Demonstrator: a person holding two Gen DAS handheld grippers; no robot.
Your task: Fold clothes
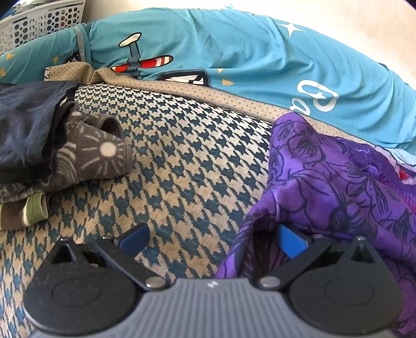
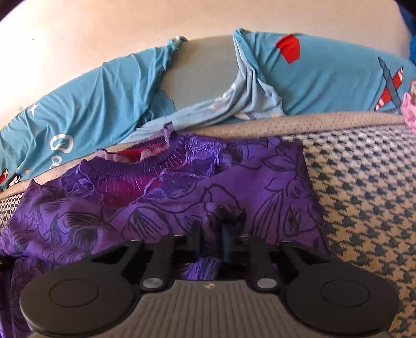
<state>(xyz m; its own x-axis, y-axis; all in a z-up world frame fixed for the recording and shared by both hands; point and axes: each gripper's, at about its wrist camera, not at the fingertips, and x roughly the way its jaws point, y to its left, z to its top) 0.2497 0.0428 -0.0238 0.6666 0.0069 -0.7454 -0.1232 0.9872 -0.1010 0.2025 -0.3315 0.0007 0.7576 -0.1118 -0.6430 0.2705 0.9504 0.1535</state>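
My right gripper (image 2: pixel 212 234) pinches the purple garment (image 2: pixel 161 205) thinly — may slip; left gripper (image 1: pixel 210 239) spread wide, snagging cloth.

Behind my work, the bed

My houndstooth mat (image 1: pixel 187 156) is bordered by a dotted tan edge (image 1: pixel 208 93); a teal cartoon sheet (image 1: pixel 234 52) bunches along its far edge, a perforated white basket (image 1: pixel 39 23) past the far left corner.

Purple floral-print garment (image 2: pixel 166 192) rumpled on houndstooth mat (image 2: pixel 364 197), ribbed neckline up, near fold bunched
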